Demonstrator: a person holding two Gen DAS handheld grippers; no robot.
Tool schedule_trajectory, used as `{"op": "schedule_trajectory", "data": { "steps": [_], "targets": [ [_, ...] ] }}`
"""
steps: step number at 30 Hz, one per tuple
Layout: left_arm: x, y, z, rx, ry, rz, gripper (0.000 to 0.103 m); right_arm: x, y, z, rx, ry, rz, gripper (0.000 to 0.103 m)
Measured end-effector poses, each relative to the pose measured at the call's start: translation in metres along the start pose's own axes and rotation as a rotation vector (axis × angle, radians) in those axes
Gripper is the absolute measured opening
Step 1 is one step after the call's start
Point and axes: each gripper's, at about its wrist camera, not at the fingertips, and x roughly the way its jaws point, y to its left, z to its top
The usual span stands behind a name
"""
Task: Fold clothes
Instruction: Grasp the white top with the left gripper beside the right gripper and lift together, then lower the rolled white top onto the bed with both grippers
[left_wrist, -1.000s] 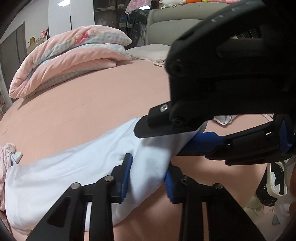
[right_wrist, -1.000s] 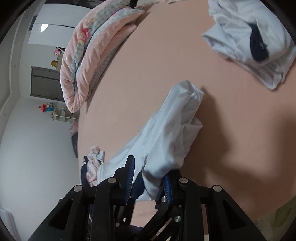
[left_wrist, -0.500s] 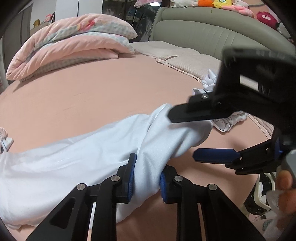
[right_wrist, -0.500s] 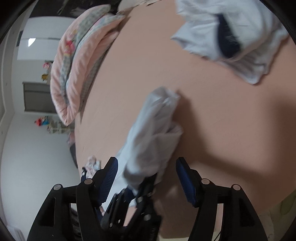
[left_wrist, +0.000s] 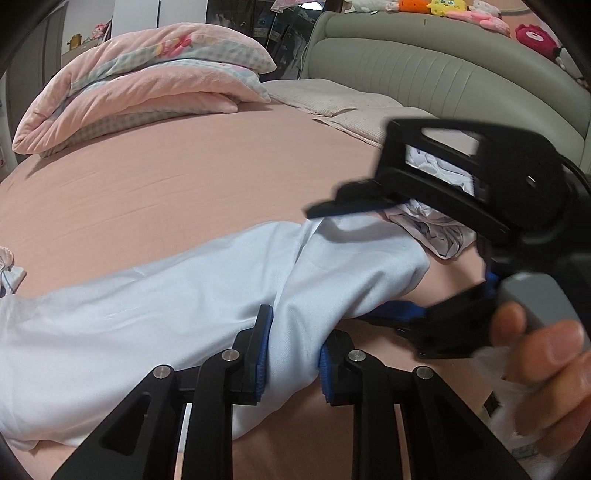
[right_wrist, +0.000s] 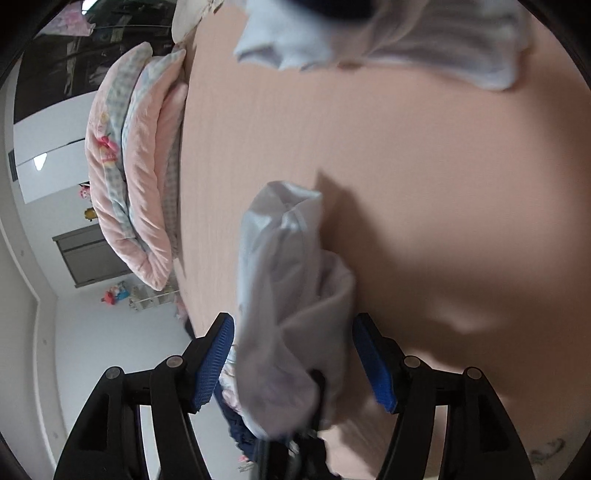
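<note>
A long, pale blue-white garment lies stretched across the pink bed sheet. My left gripper is shut on it, both blue pads pressing a bunched fold near its right end. My right gripper stands open and wide. The garment's loose end hangs between its pads without touching them. In the left wrist view the right gripper straddles that same end from the right, and a hand holds it. The garment's left part is hidden from the right wrist view.
A folded pink quilt lies at the far left of the bed. A crumpled pile of white clothes sits just behind the right gripper. Pillows and a grey-green headboard close the far side. A small pinkish garment lies at the left edge.
My right gripper has let go of the garment's end, spread its jaws wide, rolled and sunk toward the bed. My left gripper has tightened slightly on its fold and stayed in place.
</note>
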Motion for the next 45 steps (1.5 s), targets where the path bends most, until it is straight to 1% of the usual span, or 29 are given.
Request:
{"op": "schedule_trajectory", "data": {
  "steps": [2, 4, 6, 8, 9, 11, 13, 21, 25, 27, 33, 40, 45],
  "targets": [
    [-0.003, 0.0, -0.003, -0.01, 0.003, -0.005, 0.019, 0.008, 0.004, 0.002, -0.008, 0.003, -0.008, 0.066],
    [-0.002, 0.001, -0.005, -0.009, 0.004, -0.004, 0.02, 0.012, 0.01, 0.002, -0.039, -0.023, -0.047, 0.064],
    [-0.003, 0.0, -0.007, 0.0, 0.003, 0.003, 0.02, 0.013, 0.012, 0.002, -0.058, -0.04, -0.062, 0.049],
    [-0.004, -0.004, -0.01, 0.021, -0.003, 0.016, 0.02, 0.013, 0.014, 0.001, -0.084, -0.041, -0.085, 0.037],
    [-0.004, -0.005, -0.01, 0.027, -0.005, 0.021, 0.02, 0.013, 0.015, 0.001, -0.102, -0.043, -0.098, 0.033],
    [-0.004, -0.007, -0.01, 0.04, -0.01, 0.031, 0.02, 0.011, 0.02, 0.0, -0.149, -0.049, -0.118, 0.03],
    [-0.003, -0.007, -0.009, 0.045, -0.011, 0.034, 0.02, 0.01, 0.027, -0.002, -0.201, -0.058, -0.136, 0.029],
    [-0.012, -0.005, -0.012, 0.06, -0.024, 0.035, 0.02, 0.006, 0.044, -0.013, -0.314, -0.084, -0.179, 0.029],
    [-0.019, -0.005, -0.012, 0.091, -0.051, 0.059, 0.02, 0.002, 0.064, -0.027, -0.419, -0.108, -0.219, 0.029],
    [-0.024, -0.002, -0.013, 0.088, -0.066, 0.065, 0.02, 0.001, 0.076, -0.035, -0.48, -0.12, -0.246, 0.029],
    [-0.041, 0.013, -0.012, 0.02, -0.103, 0.052, 0.02, 0.004, 0.108, -0.06, -0.633, -0.136, -0.314, 0.029],
    [-0.064, 0.037, -0.009, -0.053, -0.162, 0.051, 0.02, 0.014, 0.139, -0.089, -0.749, -0.121, -0.345, 0.029],
    [-0.076, 0.057, -0.007, -0.097, -0.195, 0.067, 0.02, 0.027, 0.159, -0.116, -0.827, -0.101, -0.358, 0.029]
  ]
}}
